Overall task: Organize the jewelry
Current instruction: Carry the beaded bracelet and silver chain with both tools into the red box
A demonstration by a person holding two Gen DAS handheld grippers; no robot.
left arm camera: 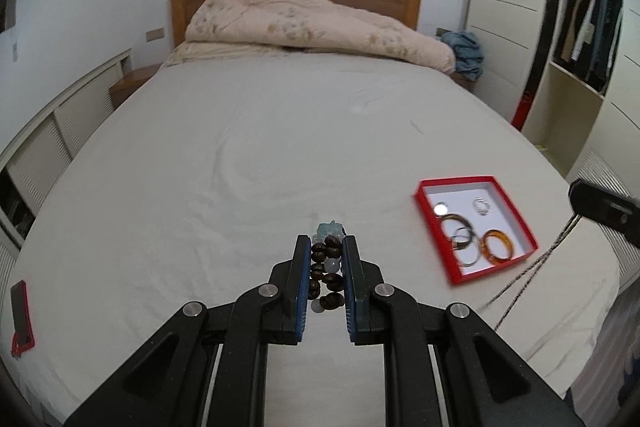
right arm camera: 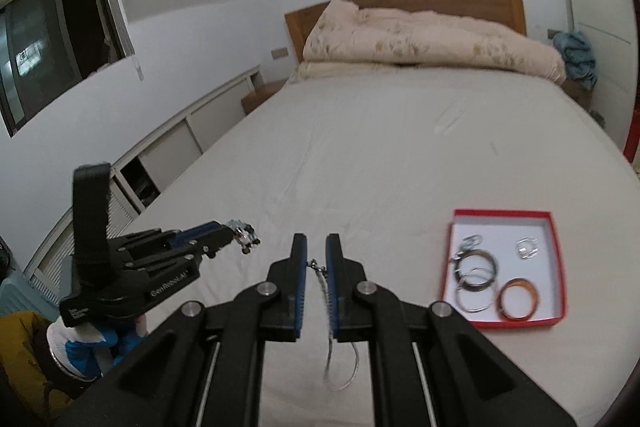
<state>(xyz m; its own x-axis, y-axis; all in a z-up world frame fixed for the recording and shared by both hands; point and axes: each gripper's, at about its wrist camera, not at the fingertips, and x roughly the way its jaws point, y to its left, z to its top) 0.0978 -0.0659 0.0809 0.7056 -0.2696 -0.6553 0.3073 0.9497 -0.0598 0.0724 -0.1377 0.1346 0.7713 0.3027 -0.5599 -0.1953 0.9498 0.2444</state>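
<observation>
My left gripper (left arm camera: pixel 326 241) is shut on a bracelet of dark brown beads (left arm camera: pixel 326 273) with pale beads and a teal charm, held above the bed sheet. It also shows in the right wrist view (right arm camera: pixel 236 231), at the left. My right gripper (right arm camera: pixel 316 241) is shut on a thin silver chain necklace (right arm camera: pixel 326 303) that hangs down between its fingers. A red jewelry box (left arm camera: pixel 438 239) with a white floor lies on the bed at the right and holds several bangles and rings; it also shows in the right wrist view (right arm camera: pixel 448 259).
A wide bed with a grey sheet (left arm camera: pixel 280 131) fills both views. A folded pink quilt (left arm camera: pixel 312 23) lies at the wooden headboard. A red-cased phone (left arm camera: pixel 22 311) lies at the bed's left edge. An open wardrobe (left arm camera: pixel 580 39) stands at the right.
</observation>
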